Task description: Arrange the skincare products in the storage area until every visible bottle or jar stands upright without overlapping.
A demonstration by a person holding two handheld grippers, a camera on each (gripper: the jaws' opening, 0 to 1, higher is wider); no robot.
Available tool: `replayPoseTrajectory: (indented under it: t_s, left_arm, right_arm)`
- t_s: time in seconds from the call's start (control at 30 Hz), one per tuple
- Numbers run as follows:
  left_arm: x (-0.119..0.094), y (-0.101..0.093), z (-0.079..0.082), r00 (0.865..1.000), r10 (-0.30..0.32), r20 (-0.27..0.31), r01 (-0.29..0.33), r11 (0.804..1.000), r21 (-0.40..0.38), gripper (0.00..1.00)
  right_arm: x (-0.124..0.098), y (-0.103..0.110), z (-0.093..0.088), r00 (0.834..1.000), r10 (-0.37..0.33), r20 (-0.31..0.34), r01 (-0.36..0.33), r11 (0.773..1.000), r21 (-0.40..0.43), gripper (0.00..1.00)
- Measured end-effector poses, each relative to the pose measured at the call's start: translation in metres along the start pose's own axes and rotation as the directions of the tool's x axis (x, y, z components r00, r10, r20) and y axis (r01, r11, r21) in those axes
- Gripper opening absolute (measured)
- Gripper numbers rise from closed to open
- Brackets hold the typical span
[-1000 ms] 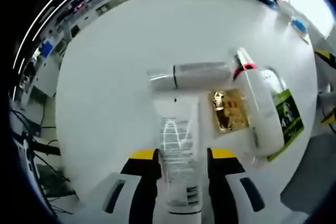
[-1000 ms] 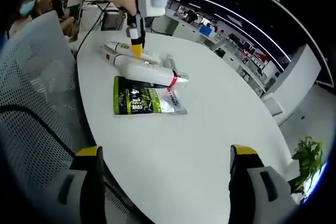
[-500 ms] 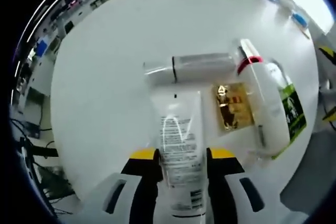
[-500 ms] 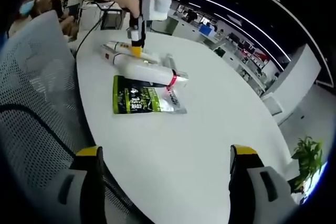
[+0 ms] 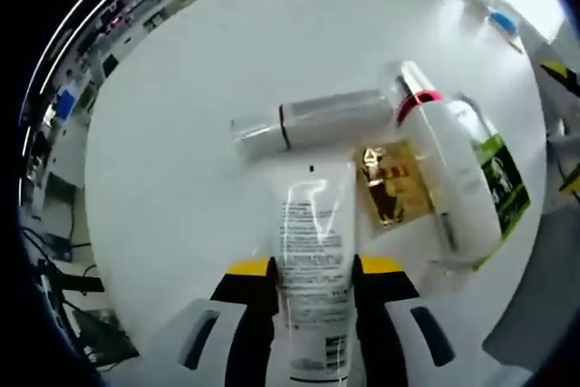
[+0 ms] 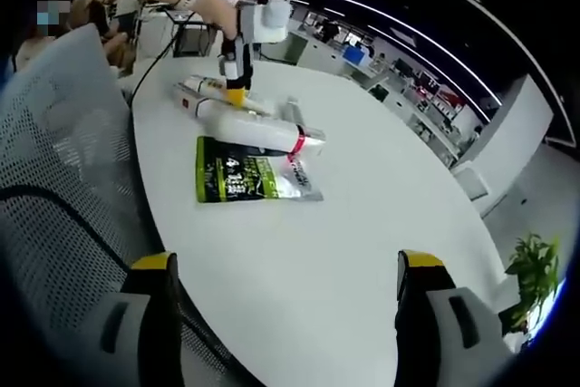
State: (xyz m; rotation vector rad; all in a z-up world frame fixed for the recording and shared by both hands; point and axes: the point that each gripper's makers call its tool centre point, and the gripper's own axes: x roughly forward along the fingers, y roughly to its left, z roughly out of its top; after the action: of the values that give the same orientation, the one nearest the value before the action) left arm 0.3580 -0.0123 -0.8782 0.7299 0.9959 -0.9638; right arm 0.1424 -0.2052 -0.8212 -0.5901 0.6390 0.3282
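My left gripper is shut on a white printed tube that runs up between its yellow-tipped jaws over the white table. Just beyond the tube's far end a clear bottle with a white cap lies on its side. To the right lie a gold sachet, a white bottle with a red ring and a green pouch. My right gripper hangs open near the table's edge, nothing between its jaws. From there the left gripper stands over the far pile of products, beyond the green pouch.
A mesh office chair stands close against the table edge on the left of the right gripper view. A potted plant sits far right. A hand holds the left gripper. The white table stretches wide past the pile.
The left gripper view has shifted a little, with the tube still held between the jaws. The lying products keep their places. The right gripper has not moved.
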Motion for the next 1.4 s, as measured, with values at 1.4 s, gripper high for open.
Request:
replayPoseTrajectory:
  t_s: [1.4]
  left_arm:
    - [-0.035,0.016,0.028,0.947,0.118,0.297,-0.070,0.983,-0.169,0.21]
  right_arm:
    - [-0.002,0.001,0.005,1.000,-0.004,0.020,0.005,0.999,-0.040,1.00]
